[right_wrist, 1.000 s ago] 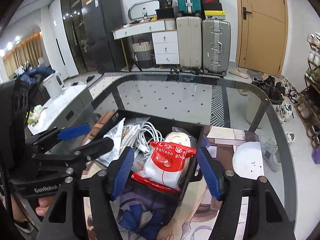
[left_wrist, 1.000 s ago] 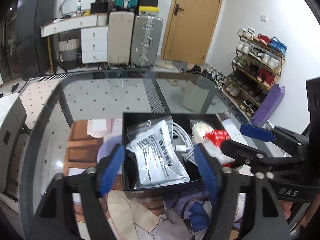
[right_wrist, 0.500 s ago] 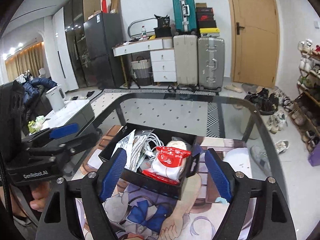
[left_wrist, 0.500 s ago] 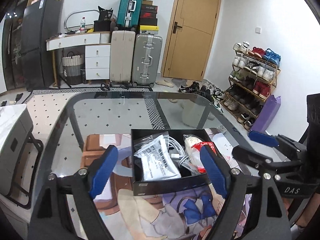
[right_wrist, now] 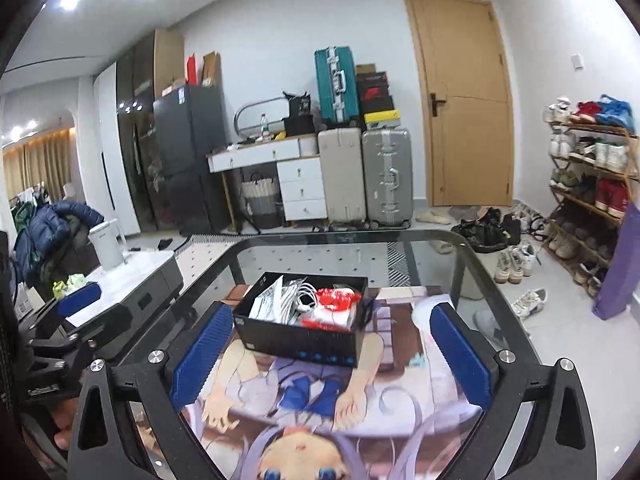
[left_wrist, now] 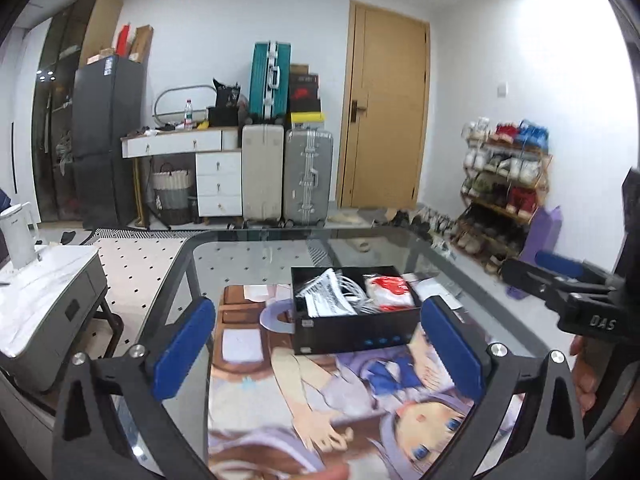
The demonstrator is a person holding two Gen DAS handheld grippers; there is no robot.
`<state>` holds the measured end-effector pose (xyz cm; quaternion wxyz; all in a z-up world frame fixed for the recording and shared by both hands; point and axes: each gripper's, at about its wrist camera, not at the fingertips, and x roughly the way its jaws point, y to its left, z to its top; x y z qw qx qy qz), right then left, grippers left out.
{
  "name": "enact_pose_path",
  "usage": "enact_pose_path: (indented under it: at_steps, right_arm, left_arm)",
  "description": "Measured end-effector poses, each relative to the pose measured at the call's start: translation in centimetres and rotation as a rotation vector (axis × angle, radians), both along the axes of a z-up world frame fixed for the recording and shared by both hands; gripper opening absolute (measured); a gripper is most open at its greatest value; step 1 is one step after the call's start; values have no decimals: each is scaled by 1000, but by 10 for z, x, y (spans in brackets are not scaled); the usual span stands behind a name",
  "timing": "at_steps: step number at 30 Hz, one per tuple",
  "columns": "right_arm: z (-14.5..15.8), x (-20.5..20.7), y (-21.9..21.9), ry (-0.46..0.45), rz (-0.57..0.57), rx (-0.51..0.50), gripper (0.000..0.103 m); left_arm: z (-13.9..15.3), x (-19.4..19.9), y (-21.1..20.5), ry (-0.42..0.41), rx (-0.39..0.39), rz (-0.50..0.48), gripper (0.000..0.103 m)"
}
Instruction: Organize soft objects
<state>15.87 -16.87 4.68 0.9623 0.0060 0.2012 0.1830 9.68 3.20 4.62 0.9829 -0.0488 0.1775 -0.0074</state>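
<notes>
Presently: left tool [left_wrist: 318, 354] and right tool [right_wrist: 332, 354] held wide apart, nothing gripped. Black box [right_wrist: 308, 342] w/ packets, cable, set mid-desk [right_wrist: 472, 264] on printed mat [right_wrist: 320, 412].

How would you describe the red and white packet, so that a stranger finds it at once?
Look at the glass table, where a black box stands on an anime-print mat. The packet lies in the right part of the box, beside coiled white cables. It alone has a bright red top; the pouch at the left is grey-white with dark print.
</notes>
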Motion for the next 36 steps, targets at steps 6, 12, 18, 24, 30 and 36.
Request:
enact_pose_path:
  at_steps: [6, 12, 18, 24, 30, 36]
  right_arm:
    - [-11, -65, -12, -54, 32, 6, 101]
    - [-24, -126, -28, -114, 66, 3, 101]
    - [-35, -167, -39, -167, 47, -19, 102]
    - [-34, -163, -39, -154, 56, -12, 102]
    - [-35, -158, -34, -139, 69, -11, 102]
    - [-36, -155, -33, -121, 71, -5, 102]
  left_arm:
    - [-11, -54, -6, -82, 70, 56, 103]
    - [-23, -95, -7, -105, 46, 41, 103]
    - [-33, -126, -16, -117, 81, 66, 103]
    - [-32, -136, -27, -153, 112, 59, 103]
    - [-32, -136, -24, -152, 86, 56, 103]
    - [-32, -136, -20, -137, 59, 58, 103]
